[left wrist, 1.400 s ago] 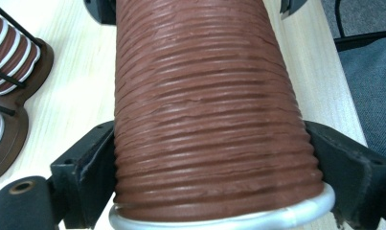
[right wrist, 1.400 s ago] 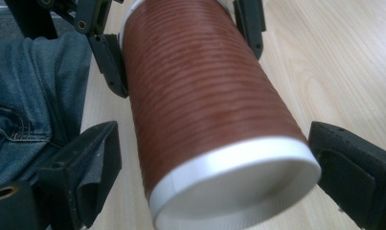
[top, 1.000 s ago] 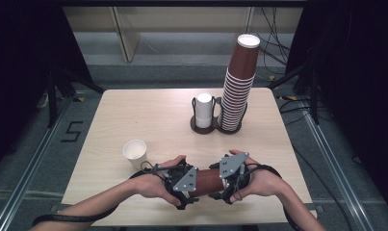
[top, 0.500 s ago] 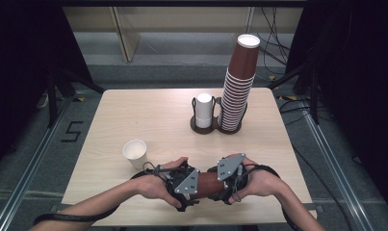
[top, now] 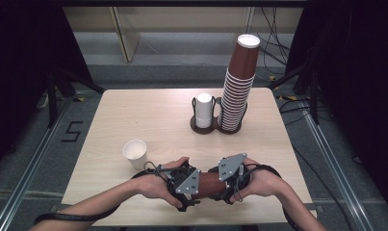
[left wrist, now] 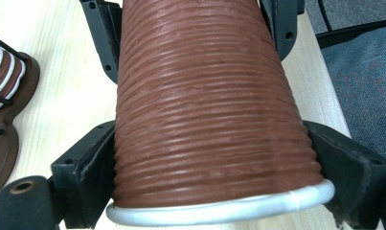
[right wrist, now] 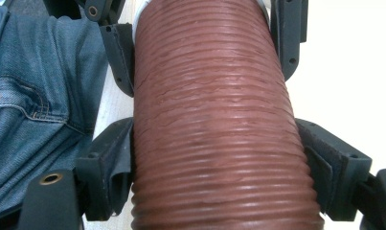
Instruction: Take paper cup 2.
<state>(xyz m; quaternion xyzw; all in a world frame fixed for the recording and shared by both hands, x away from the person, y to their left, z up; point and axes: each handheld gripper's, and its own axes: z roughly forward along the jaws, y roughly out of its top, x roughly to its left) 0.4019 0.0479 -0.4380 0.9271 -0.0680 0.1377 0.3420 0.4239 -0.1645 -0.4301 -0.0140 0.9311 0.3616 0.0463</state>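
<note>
Brown ribbed cup stack (top: 208, 184) lies level between my hand-held grippers, left (top: 184, 185) clamping the rim end, right (top: 228, 180) just closing on the base end, probably to pull one free.

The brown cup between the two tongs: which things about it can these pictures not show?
- High view: most of the brown cup is covered by both hands and the grey plates, so its length is unclear.
- Left gripper view: the cup's open mouth is cut off by the bottom edge; one cup or several nested, I cannot tell.
- Right gripper view: the cup's narrow end is cut off by the bottom edge.
</note>
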